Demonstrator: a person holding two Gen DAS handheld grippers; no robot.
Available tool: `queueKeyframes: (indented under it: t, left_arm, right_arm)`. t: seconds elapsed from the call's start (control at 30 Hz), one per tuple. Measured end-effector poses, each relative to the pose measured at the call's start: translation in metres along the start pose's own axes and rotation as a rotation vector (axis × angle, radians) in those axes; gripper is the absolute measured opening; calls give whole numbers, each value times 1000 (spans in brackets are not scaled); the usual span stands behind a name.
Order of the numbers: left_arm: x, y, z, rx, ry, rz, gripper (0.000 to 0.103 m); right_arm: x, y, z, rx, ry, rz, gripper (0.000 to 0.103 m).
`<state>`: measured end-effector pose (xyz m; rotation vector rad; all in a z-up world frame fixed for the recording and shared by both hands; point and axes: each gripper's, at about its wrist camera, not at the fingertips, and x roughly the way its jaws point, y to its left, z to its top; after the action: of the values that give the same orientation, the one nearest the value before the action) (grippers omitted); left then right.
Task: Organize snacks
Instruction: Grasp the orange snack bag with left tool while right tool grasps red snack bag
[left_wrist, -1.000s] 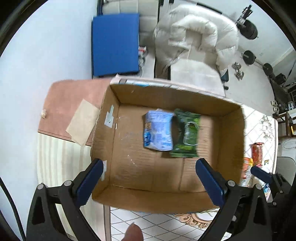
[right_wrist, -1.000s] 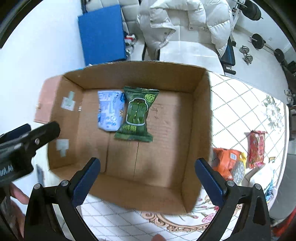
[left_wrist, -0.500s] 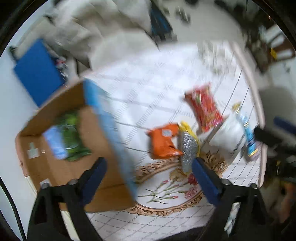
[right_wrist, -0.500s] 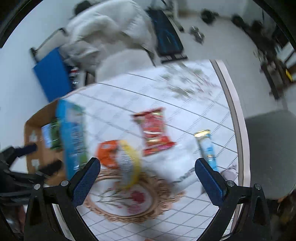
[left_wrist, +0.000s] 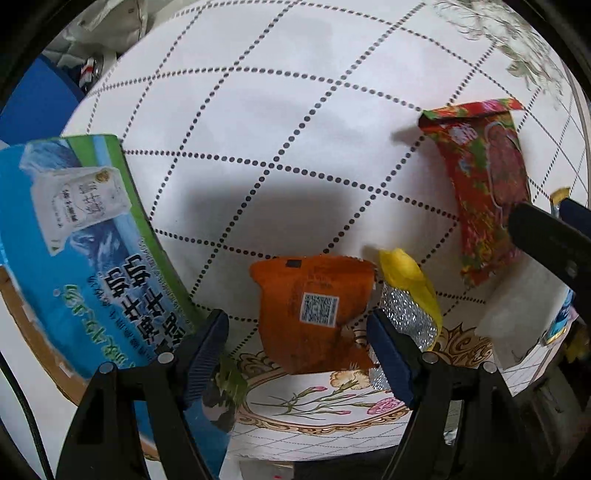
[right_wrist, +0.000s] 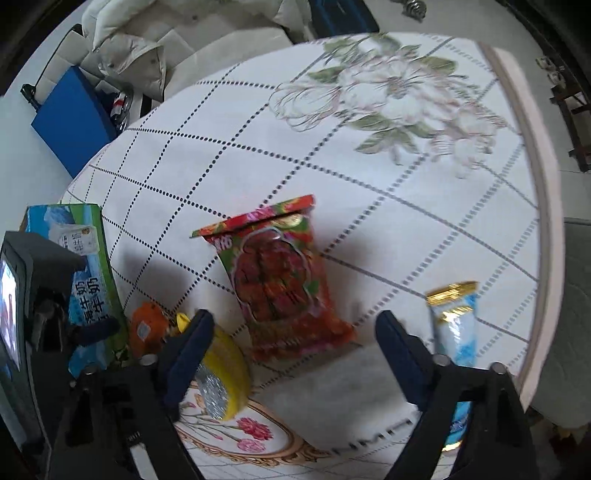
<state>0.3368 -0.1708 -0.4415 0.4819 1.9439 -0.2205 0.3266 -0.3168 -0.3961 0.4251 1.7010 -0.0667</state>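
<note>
The left hand-held gripper (left_wrist: 297, 347) is held over the counter (left_wrist: 280, 122) w/ jaws apart, nothing between the pads. An orange snack pack (left_wrist: 314, 314) lies directly between its fingers, barcode side up. A yellow-silver pack (left_wrist: 410, 295) is touching that pack on the right; the printed carton wall (left_wrist: 81, 243) stands just beside the left finger.

The right hand-held gripper (right_wrist: 295, 343) is also spread wide, empty. A red snack pack (right_wrist: 280, 277) lies ahead, approx. centred between its fingers. A light-blue snack pack (right_wrist: 456, 321) is seen just beyond the right finger; the yellow-silver pack sits at the left finger.
</note>
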Motion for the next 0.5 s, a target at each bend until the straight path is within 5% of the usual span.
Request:
queueKeyframes:
  t: [0.17, 0.23, 0.3, 0.33, 0.4, 0.5]
  left_arm:
    - [14, 0, 1, -7, 23, 2, 75]
    - [17, 2, 3, -13, 38, -10, 65]
    - [21, 4, 3, -24, 64, -20, 43]
    - [24, 5, 1, -31, 62, -24, 43]
    - [20, 6, -1, -30, 36, -30, 41]
    - [8, 11, -8, -49, -7, -43, 40]
  right_arm:
    - [17, 6, 11, 7, 35, 14, 86]
    - [24, 9, 13, 3, 45, 0, 86]
    - [31, 11, 14, 1, 55, -8, 86]
    - [34, 12, 14, -1, 61, -13, 85]
    - [43, 14, 14, -3, 81, -34, 65]
    - [50, 18, 13, -16, 94, -77, 53]
